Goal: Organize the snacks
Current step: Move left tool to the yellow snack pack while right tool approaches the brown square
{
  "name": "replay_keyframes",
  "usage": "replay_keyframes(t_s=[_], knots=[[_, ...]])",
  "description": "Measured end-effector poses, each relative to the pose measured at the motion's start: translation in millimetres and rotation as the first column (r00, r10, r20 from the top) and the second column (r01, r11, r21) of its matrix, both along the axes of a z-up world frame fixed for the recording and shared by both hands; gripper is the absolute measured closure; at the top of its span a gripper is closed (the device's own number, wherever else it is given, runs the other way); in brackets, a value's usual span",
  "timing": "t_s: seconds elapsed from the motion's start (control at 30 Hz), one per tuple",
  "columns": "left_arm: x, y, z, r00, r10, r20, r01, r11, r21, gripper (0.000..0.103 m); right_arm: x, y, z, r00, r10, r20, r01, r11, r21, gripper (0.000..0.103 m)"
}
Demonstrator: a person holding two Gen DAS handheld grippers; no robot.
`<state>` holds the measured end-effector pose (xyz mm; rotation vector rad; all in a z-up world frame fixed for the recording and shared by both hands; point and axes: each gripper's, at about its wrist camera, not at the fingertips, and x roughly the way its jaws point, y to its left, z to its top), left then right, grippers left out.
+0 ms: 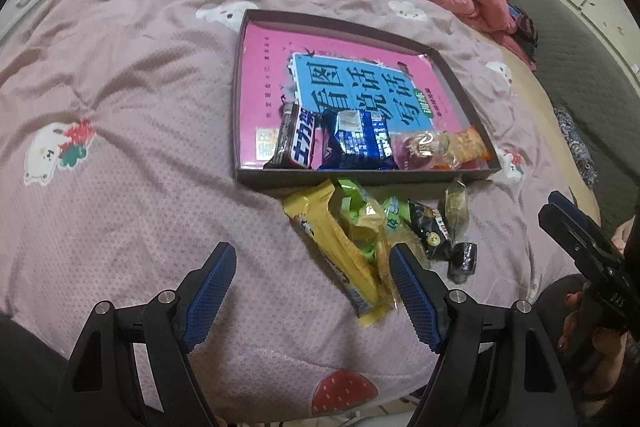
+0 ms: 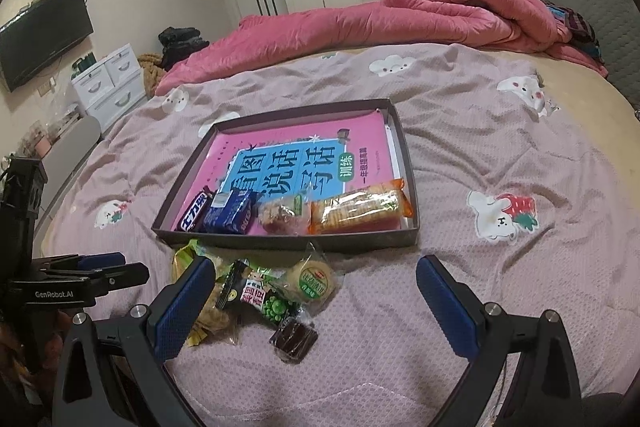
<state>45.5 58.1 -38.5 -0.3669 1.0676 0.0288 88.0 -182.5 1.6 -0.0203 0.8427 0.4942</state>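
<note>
Waffle-knit pink bedspread point(image 2: 400, 339), shallow cardboard tray point(image 2: 412, 227), crinkly snack wrappers point(image 2: 276, 291), both grippers point(image 1: 312, 291) point(image 2: 316, 303) wide

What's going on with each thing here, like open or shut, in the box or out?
Left tongs: open, empty.
Right tongs: open, empty.
Box: lidless, on the bed.
Book: closed, flat in the box.
Cracker pack: sealed, in the box.
Blue pack: in the box.
Yellow bar: outside the box.
Pea pack: outside the box.
</note>
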Motion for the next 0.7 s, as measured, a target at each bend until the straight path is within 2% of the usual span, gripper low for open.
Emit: replay_keyframes(t_s=[0.53,0.7], knots=[[8.3,5.1,-27.8,0.997,0.018,-0.073,-0.022,0.998,-0.053,0.023,-0.4,14.1,-17.9,0.998,0.034,-0.056,-0.038,0.996,-0.076,0.001],[14.2,1.8,-34.0,0.996,0.016,-0.083,-0.021,0.997,-0.067,0.023,2.0,19.5,-29.5,0.994,0.043,-0.105,-0.054,0.993,-0.106,0.002]])
